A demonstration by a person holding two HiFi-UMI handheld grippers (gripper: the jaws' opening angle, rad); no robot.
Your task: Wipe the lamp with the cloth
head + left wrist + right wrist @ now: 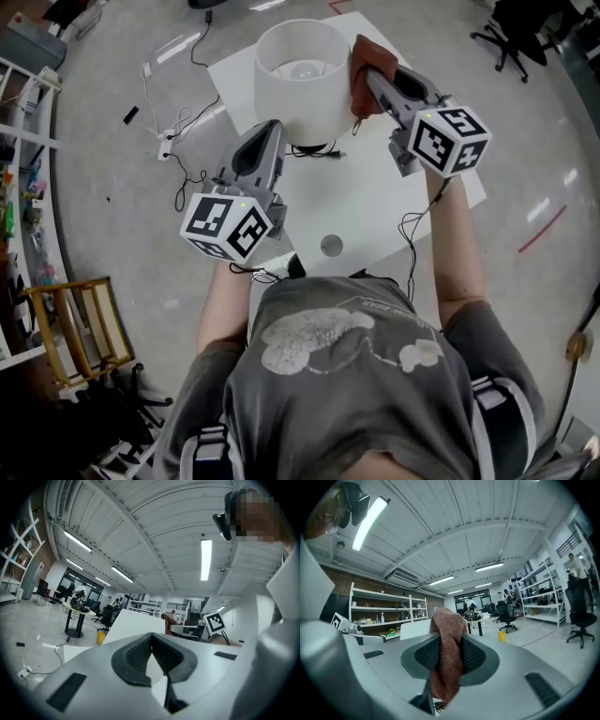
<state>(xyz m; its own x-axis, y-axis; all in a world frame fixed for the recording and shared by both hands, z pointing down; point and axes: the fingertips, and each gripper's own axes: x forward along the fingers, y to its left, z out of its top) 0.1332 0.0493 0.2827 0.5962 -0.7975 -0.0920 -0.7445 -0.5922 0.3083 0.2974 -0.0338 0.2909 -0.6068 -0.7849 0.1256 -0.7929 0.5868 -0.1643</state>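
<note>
A white lamp (302, 82) with a round shade stands on the white table (375, 202) at its far side; the bulb shows inside the shade. My right gripper (367, 80) is shut on a reddish-brown cloth (362, 82) and holds it against the shade's right side. In the right gripper view the cloth (446, 653) hangs pinched between the jaws, and the shade (415, 629) shows to the left of it. My left gripper (273, 129) is shut with nothing in it, close to the shade's lower left. The left gripper view shows the shade (136, 625) just beyond the closed jaws.
A black cord (314, 152) runs from the lamp base across the table. A grey round disc (331, 246) is set in the table near me. Cables and a power strip (165, 145) lie on the floor at left, a wooden frame (80, 328) at lower left.
</note>
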